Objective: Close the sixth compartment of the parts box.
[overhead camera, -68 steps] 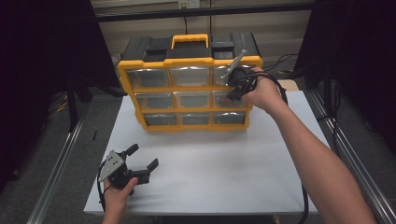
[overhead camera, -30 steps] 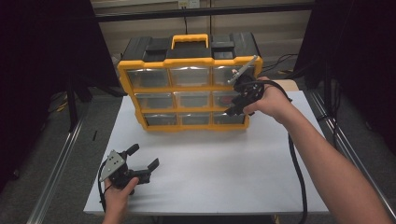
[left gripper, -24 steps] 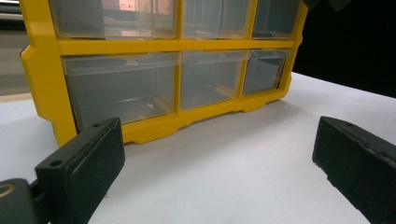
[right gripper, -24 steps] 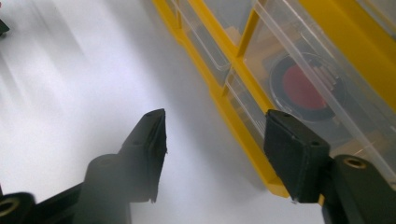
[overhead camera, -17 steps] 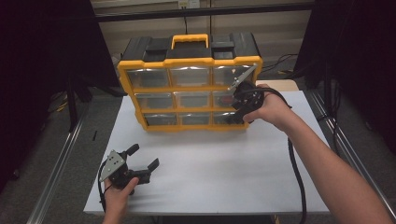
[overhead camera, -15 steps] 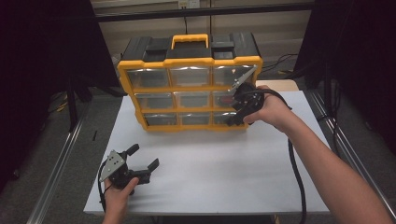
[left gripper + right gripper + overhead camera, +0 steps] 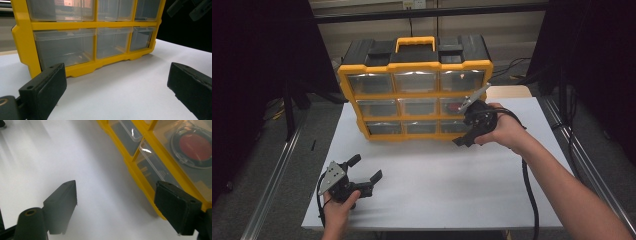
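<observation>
- Standing upright toward the back of the table [image 7: 492, 200]: drawer organizer [image 7: 417, 92], three rows of three drawers facing forward.
- Just before its lower right drawers: right gripper [image 7: 468, 134], jaws apart.
- Near the front left table edge, well apart from the organizer: left gripper [image 7: 362, 172], jaws apart.
- Inside a right-hand drawer, seemingly a round disc [image 7: 196, 147].

Organizer [image 7: 414, 95]: glossy yellow plastic frame, clear smooth plastic drawers [image 7: 65, 46]. Table [image 7: 437, 185]: matt white surface. Gripper pads [image 7: 61, 205]: matt black.
</observation>
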{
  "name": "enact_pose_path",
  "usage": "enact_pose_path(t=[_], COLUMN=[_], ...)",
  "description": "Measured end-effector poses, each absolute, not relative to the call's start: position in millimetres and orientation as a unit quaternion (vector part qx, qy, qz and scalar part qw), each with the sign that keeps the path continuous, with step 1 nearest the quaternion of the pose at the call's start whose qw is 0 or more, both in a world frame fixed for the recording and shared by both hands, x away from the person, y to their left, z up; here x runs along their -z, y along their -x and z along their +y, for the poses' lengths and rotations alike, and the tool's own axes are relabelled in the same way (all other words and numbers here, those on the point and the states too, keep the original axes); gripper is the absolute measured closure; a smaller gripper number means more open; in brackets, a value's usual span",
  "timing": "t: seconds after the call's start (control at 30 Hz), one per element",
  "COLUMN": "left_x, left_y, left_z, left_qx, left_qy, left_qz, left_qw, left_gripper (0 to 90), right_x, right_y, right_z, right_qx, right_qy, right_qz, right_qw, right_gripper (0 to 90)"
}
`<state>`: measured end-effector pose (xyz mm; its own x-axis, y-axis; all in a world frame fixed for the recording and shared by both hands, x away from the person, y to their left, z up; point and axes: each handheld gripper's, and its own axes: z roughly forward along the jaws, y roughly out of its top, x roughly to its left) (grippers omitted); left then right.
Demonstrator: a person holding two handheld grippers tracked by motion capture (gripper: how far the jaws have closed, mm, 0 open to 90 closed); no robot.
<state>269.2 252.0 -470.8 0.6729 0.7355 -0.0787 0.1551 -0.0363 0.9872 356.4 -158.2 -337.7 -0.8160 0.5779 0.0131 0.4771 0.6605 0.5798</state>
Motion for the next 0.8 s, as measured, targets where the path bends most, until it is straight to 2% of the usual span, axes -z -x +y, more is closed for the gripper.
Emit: enact_pose_path(t=[0.8], left_x=[471], left_y=[-269], left_z=[253], left_qx=[-0.239], left_qy=[-0.690], left_qz=[0.319], left_qw=[0.604], left_gripper=[2.4], right_x=[365], right_y=[-337], right_z=[-164], right_qx=[-0.271], right_qy=[-0.278], right_qz=[0.917], right_qw=[0.091], right_gripper=[17.1])
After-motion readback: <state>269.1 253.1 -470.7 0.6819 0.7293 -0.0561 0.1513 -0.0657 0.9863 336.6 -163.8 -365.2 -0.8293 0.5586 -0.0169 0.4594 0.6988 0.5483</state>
